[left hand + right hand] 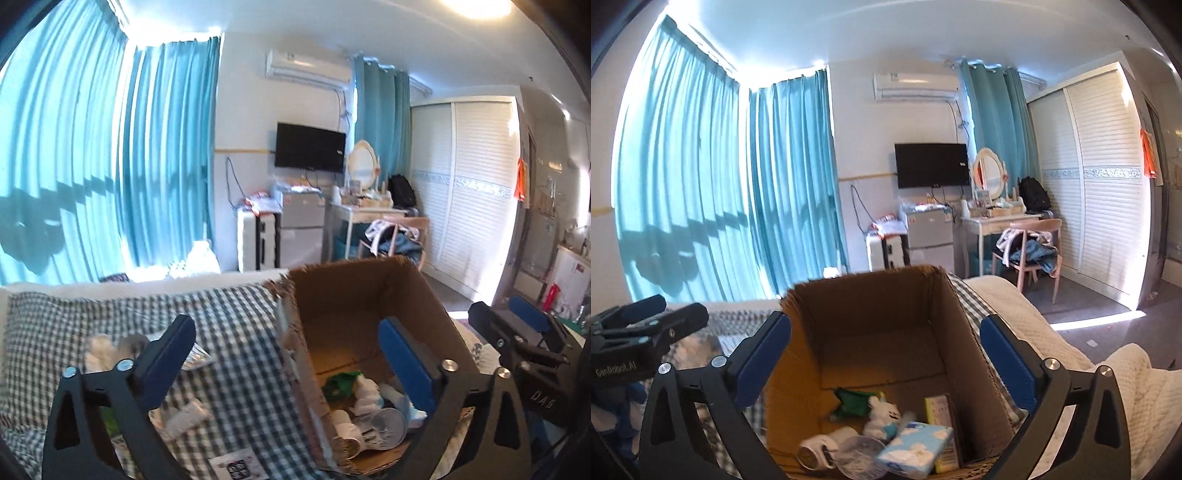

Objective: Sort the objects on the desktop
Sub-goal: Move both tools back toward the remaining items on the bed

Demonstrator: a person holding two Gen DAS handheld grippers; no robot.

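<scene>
In the left wrist view, a bed under a checked cloth (236, 332) was seen before teal curtains (110, 166). The cardboard box (369, 295) stood beneath the left tongs (291, 363), spread wide and empty. In the right wrist view, the box (871, 306) with its tissue pack (916, 448) lay below the right tongs (886, 363), likewise wide apart, nothing gripped.

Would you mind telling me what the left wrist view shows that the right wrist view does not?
Only the left wrist view shows loose items lying on the checked cloth beside the box. Only the right wrist view shows the pale blue tissue pack and a yellow-green packet inside. Both show the cardboard box, its green item, and both grippers open and empty: left gripper, right gripper.
</scene>
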